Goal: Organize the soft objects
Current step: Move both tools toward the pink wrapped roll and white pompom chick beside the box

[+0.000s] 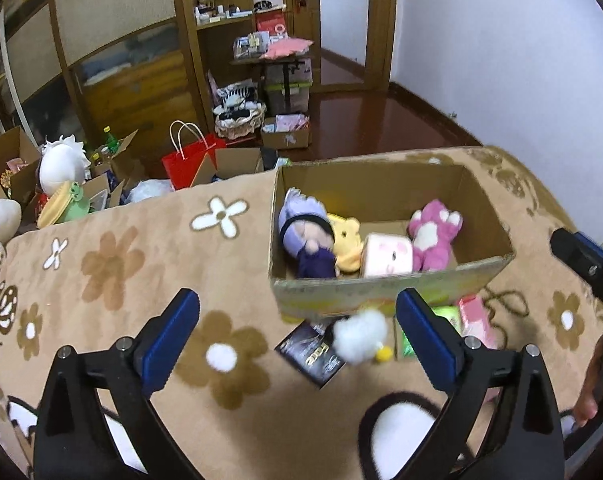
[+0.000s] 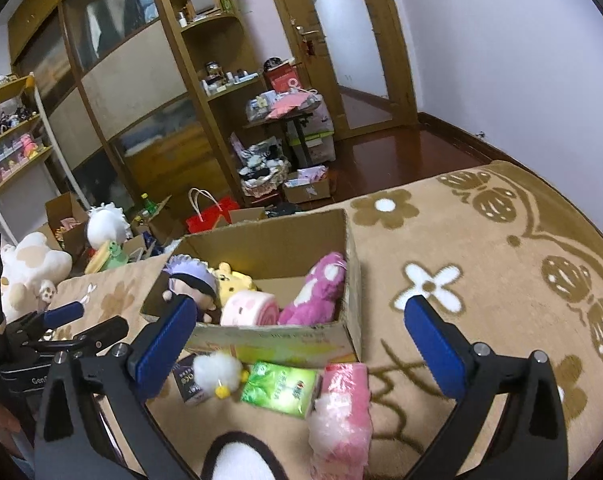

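An open cardboard box (image 1: 381, 284) (image 2: 269, 340) stands on the flowered blanket. It holds a purple-haired doll (image 1: 305, 232) (image 2: 191, 280), a yellow plush (image 1: 347, 240), a pink roll plush (image 1: 387, 256) (image 2: 249, 308) and a magenta plush animal (image 1: 433, 232) (image 2: 317, 292). In front of the box lie a white fluffy toy (image 1: 359, 336) (image 2: 217, 372), a dark packet (image 1: 313, 356), a green pack (image 2: 279, 388) and a pink soft pack (image 2: 345, 400). My left gripper (image 1: 297, 304) is open above the white toy, holding nothing. My right gripper (image 2: 301, 308) is open over the packs, also holding nothing.
The blanket (image 1: 141, 280) covers a bed whose far edge drops to a cluttered floor with a red paper bag (image 1: 189, 160), open cartons and large white plush toys (image 2: 33, 268). Wooden wardrobe and shelves stand behind. A hand shows at the right edge (image 1: 589, 396).
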